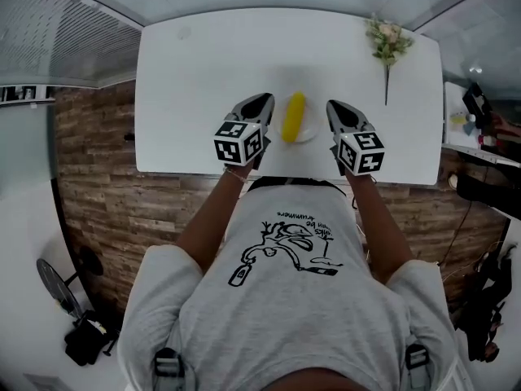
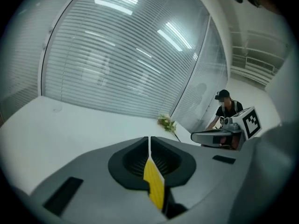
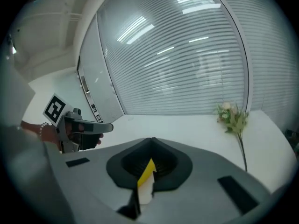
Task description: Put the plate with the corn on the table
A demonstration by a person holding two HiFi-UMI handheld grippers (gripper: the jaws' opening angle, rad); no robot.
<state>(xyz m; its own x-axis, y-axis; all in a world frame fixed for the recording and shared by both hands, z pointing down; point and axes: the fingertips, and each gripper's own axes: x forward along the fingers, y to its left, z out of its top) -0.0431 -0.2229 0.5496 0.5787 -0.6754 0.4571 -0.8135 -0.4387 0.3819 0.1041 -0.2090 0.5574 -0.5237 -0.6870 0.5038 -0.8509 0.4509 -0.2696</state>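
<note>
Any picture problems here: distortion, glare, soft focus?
Head view: fisheye bows the edges of the white table, and the round white plate under the yellow corn cob nearly washes out against it. Left gripper view and right gripper view: strong barrel distortion, dark corners, ceiling-light glare across the slatted blinds, near jaws soft.

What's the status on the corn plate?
Both shut on the plate rim: left gripper, right gripper. Corn on plate, over table near edge; touchdown unclear. Flower sprig at far corner, not in the way.
</note>
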